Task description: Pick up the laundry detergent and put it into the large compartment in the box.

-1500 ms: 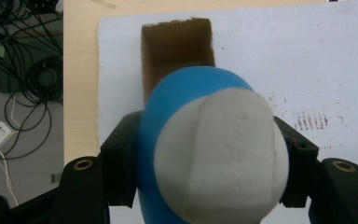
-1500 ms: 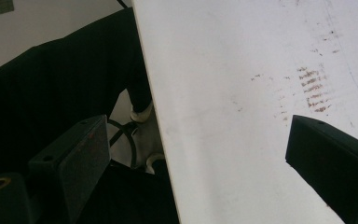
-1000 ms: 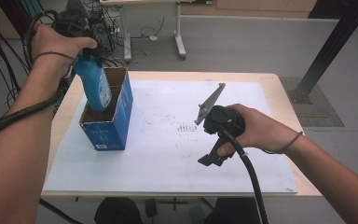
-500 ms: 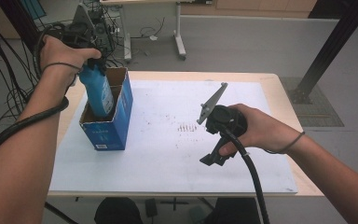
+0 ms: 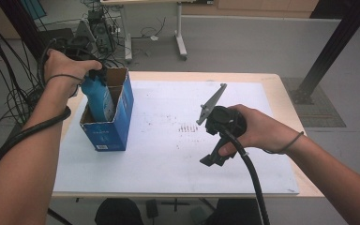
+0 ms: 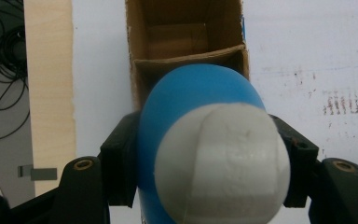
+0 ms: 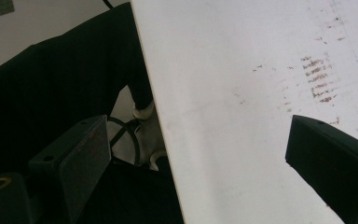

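A blue bottle (image 5: pixel 101 97) with a white end (image 6: pixel 223 165) hangs partly inside an open blue cardboard box (image 5: pixel 115 129) at the table's left. My left gripper (image 5: pixel 93 78) is shut on the bottle's upper part. In the left gripper view both jaws press the bottle's sides (image 6: pixel 168 116), and the box's brown inside (image 6: pixel 186 42) lies just beyond it. My right gripper (image 5: pixel 214 158) hovers over the white sheet near the table's front middle, tilted toward the front edge. Its jaws stand wide apart in the right gripper view (image 7: pixel 200 154) with nothing between them.
A white sheet (image 5: pixel 168 154) covers the wooden table (image 5: pixel 281 89), with small rust-coloured marks (image 5: pixel 187 127) at its middle. Cables (image 5: pixel 9 93) hang at the left, and a desk's legs (image 5: pixel 180 33) stand behind. Dark trouser legs (image 7: pixel 51 84) show below the table's front edge.
My left hand has come down, and the bottle sits deeper in the box than before. The right hand and its gripper have kept still.
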The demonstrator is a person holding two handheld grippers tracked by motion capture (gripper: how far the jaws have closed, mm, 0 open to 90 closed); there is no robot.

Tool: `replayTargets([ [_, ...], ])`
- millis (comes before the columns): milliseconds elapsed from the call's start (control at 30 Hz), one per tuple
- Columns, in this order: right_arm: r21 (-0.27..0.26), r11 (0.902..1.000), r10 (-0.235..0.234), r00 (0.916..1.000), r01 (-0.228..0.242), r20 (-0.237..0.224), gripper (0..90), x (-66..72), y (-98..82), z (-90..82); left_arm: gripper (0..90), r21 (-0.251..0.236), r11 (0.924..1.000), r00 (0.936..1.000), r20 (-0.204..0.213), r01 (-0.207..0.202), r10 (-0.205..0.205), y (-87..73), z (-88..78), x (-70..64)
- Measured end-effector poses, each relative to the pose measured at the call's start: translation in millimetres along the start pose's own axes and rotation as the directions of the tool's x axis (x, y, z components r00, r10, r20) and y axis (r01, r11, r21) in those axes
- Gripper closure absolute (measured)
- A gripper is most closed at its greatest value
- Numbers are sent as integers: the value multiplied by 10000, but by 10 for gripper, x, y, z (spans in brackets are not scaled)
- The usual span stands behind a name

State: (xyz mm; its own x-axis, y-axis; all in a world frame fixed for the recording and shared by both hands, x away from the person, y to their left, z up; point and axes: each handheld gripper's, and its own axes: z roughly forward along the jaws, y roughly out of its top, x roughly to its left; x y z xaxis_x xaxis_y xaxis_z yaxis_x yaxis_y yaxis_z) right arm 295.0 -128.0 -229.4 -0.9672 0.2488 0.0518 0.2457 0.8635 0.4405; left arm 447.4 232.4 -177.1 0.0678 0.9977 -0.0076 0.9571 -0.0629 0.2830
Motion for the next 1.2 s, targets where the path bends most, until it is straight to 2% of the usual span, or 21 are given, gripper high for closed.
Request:
replayTargets([
  [467, -9, 10000, 87, 10000, -87, -44, 63, -21, -27, 14, 378, 254, 9997, 9999, 116, 4, -7, -37, 235, -24],
  [1033, 80, 9999, 96, 9999, -95, -102, 63, -32, -28, 45, 378, 629, 9979, 9995, 278, 120, -137, -80, 473, 10],
  [1200, 76, 9999, 106, 9999, -105, -107, 63, -27, -22, 47, 378, 694, 9975, 9998, 184, 110, -123, -93, 523, 17],
])
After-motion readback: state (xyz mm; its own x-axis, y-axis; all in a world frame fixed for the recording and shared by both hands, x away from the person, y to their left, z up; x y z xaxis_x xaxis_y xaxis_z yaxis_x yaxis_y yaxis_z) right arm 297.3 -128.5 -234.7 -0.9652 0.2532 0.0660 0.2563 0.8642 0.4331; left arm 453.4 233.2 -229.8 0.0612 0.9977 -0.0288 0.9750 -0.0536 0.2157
